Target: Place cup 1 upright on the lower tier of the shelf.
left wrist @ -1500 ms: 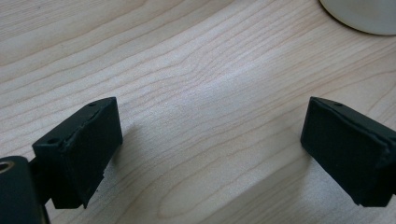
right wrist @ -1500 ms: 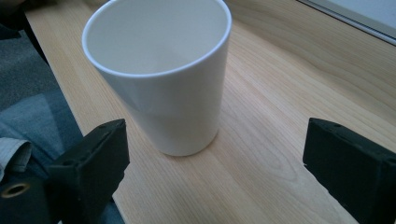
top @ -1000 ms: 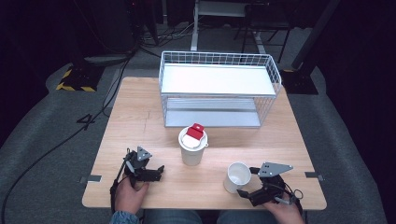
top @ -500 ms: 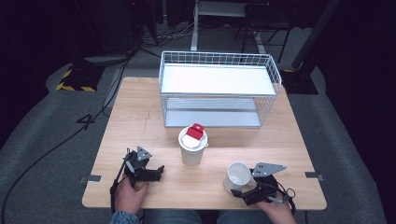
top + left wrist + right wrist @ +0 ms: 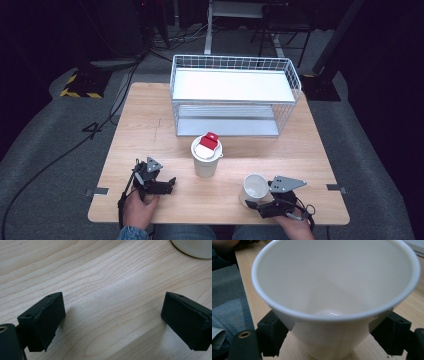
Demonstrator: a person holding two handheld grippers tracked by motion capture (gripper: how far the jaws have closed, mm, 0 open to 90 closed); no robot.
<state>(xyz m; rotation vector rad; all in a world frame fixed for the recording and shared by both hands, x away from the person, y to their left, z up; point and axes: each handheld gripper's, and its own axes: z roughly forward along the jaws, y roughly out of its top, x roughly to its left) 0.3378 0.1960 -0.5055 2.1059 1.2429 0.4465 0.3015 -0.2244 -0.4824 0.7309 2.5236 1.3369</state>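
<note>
Dark room, grey carpeted floor, black cables trailing behind a pale wooden table (image 5: pixel 150 125) with fine straight grain and a matte finish. Stood at the far middle of that table: a white wire-mesh basket rack (image 5: pixel 235 95) with two flat white shelves. Just in front of the rack, near the table's centre: a tall white paper cup (image 5: pixel 206 157) carrying a small red-and-white block (image 5: pixel 207 142) at its rim; no readable writing on either.

Toward the table's near right corner: an empty white paper cup (image 5: pixel 254 189), smooth, conical, rolled at the lip, tilted so its mouth faced the right gripper's camera. Clamped by the right gripper (image 5: pixel 260 206), black and blocky with a grey three-cornered plate on top: jaws just closed in, one square black pad (image 5: pixel 270 336) pressed on either side of the cup's lower wall, base just off or barely on the wood, hard to tell. Inside (image 5: pixel 332 290): plain white, a round bottom faintly glinting, no print.

At the table's near left: the left gripper (image 5: pixel 155 184) held low in a hand (image 5: pixel 137 210), jaws spread wide, rubbery black pads (image 5: pixel 47 320) apart over bare wood, nothing between them; edge of the tall cup's base seen beyond in the left gripper view.
</note>
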